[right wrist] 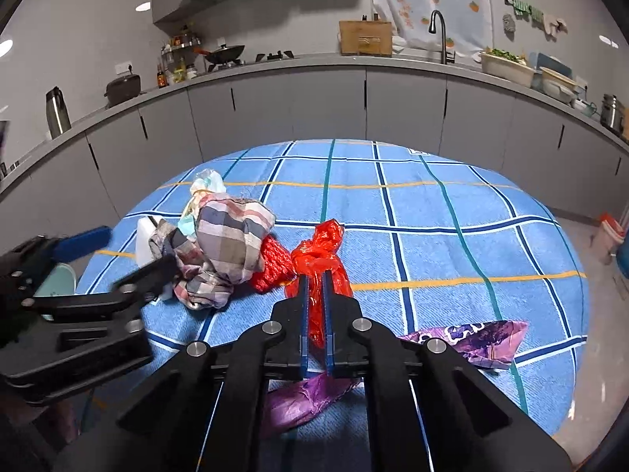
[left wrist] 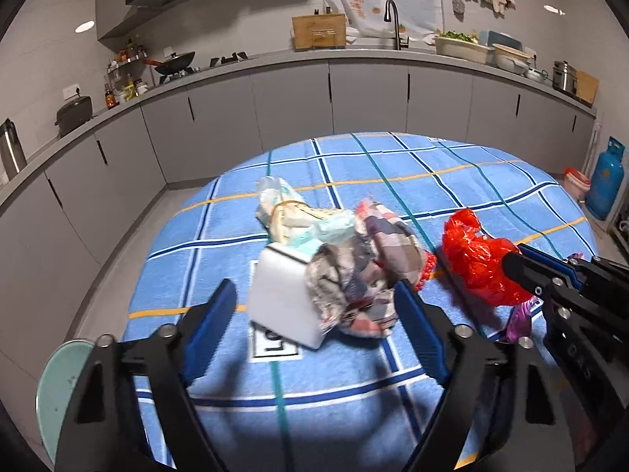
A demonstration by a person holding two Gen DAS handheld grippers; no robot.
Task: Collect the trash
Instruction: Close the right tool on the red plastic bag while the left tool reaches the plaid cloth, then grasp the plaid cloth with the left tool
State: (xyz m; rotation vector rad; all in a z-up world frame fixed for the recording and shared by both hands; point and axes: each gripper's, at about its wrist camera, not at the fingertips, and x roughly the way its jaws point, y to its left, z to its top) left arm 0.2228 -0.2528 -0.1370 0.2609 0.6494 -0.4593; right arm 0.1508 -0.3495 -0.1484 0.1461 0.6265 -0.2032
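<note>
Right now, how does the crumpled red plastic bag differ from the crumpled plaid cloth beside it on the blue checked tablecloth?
The crumpled red plastic bag is glossy, translucent and one colour; the crumpled plaid cloth is matte fabric in grey, pink and white checks. The right gripper is shut on the bag; the cloth lies free between the fingers of the open left gripper. The bag is drawn out long; the cloth is bunched in a larger heap. Both rest crumpled on the blue checked tablecloth.
</note>
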